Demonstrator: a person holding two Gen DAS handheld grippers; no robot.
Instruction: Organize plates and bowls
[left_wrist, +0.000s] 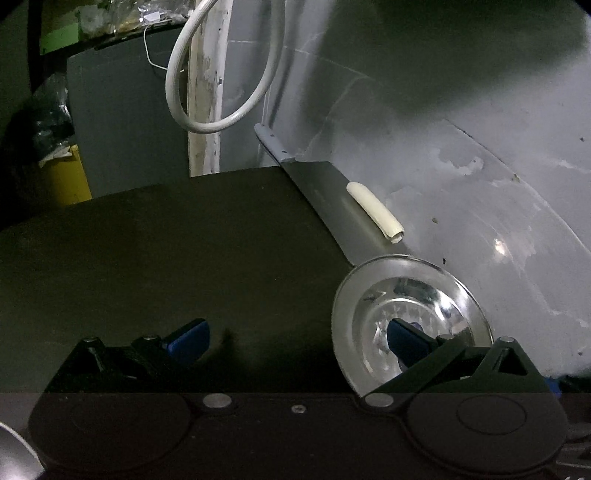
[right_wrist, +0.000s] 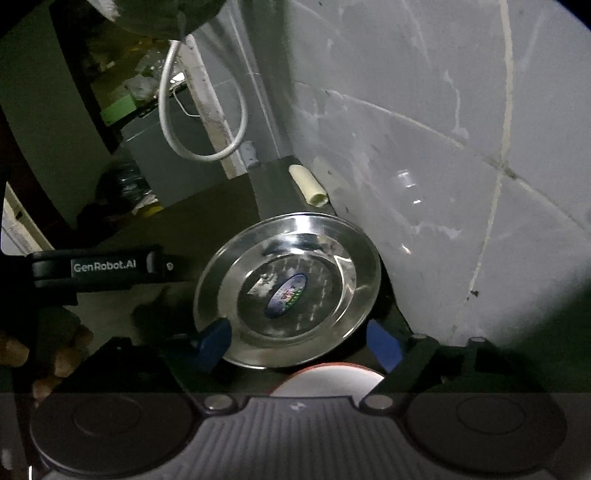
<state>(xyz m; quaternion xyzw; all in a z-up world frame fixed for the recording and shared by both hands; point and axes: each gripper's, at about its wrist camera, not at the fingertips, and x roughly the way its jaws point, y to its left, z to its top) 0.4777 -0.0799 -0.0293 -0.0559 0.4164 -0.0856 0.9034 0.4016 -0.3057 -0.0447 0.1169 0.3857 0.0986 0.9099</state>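
We see a steel plate (right_wrist: 288, 291) lying flat on the dark surface (left_wrist: 166, 258), at its far right corner, close to the grey wall (right_wrist: 424, 147). An oval sticker (right_wrist: 286, 295) sits in the plate's centre.

Right tool (right_wrist: 301, 341): spread. Its two blue fingertips (right_wrist: 214, 345) stand on either side of the plate's near rim. The left fingertip overlaps the rim in the right wrist view; we cannot tell whether it touches. The right fingertip stands clear of the rim. The plate is not pinched.

Left tool (left_wrist: 295, 341): spread wide. In the left wrist view its right blue fingertip (left_wrist: 404, 341) shows in front of the plate's bowl; the other fingertip is over bare surface to the left. We cannot tell whether either touches anything. Nothing is pinched. In the right wrist view the body of this tool enters from the left, marked with white lettering, just left of the plate.

A white round object with a red rim (right_wrist: 327, 380) shows at the near edge of the right wrist view, just near of the plate and partly hidden by the right tool's body.

A short cream tube piece (left_wrist: 376, 212) lies on a grey strip along the wall, just far of the plate. A white cable loop (left_wrist: 221, 74) hangs further back. Fingers of a hand (right_wrist: 55, 354) show at the near left of the right wrist view
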